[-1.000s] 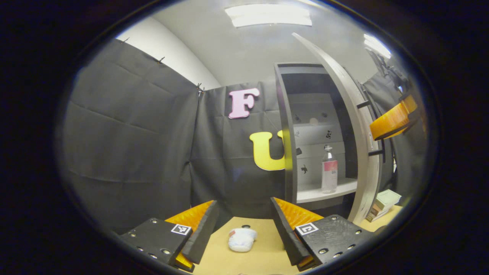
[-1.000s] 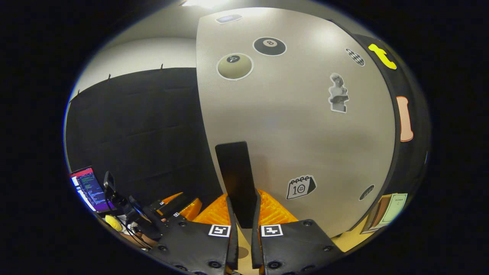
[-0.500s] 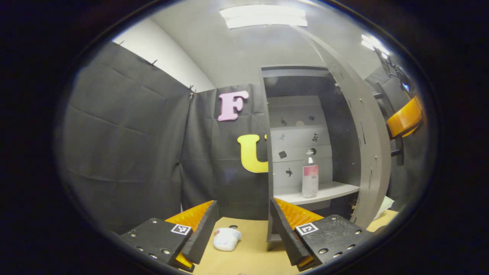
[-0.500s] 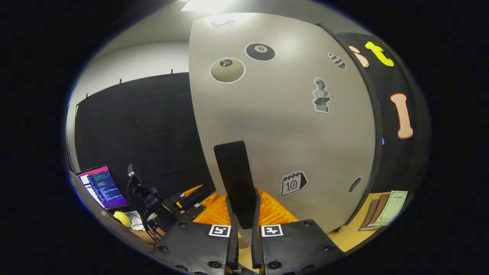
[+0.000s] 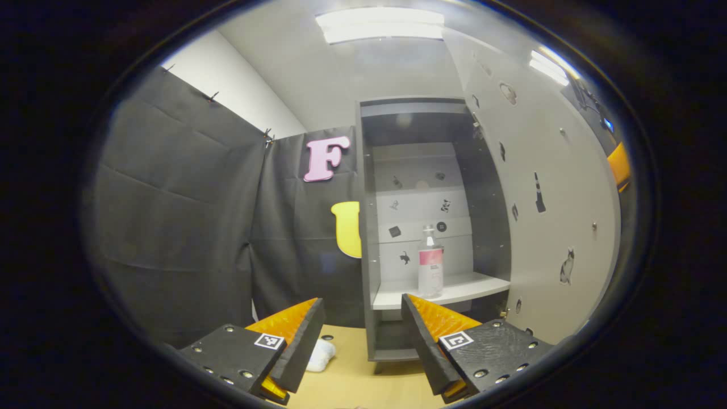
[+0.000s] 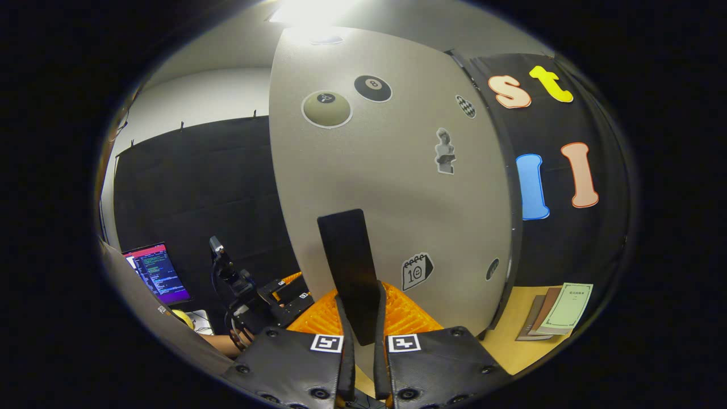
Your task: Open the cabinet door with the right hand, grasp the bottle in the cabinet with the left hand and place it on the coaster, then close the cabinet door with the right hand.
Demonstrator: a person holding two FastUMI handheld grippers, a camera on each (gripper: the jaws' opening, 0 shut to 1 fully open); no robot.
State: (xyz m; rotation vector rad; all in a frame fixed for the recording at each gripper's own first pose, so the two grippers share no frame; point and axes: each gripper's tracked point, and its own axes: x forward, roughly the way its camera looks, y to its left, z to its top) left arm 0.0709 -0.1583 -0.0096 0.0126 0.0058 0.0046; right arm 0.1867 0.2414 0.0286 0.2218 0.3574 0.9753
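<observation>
- Swung wider since a second ago: cabinet door (image 5: 545, 227) now well clear of the opening, inner face turned toward the left gripper view; bottle (image 5: 430, 262) shifted from right of centre to near centre there.
- Bottle: clear, pink label, upright on the pale shelf (image 5: 448, 288) inside the cabinet (image 5: 366, 227), near the shelf's front edge, untouched.
- Left gripper (image 5: 363, 335): fingers spread wide, nothing between them, low over the tan table (image 5: 352, 380), well short of the shelf, roughly lined up with the bottle.
- Right gripper (image 6: 360, 346): clamped together on the black door handle (image 6: 349, 267), seen in the right gripper view against the door's stickered outer face.
- White crumpled lump (image 5: 319, 353) on the table beside the left finger; possibly the coaster, cannot tell.
- Books (image 6: 559, 309) stacked on the table past the door's hinge side.
- Step in hand, by judgement: door opening about finished.
- Next call: hold the door steady, bring the open left fingers forward and up to either side of the bottle's body, then close.
</observation>
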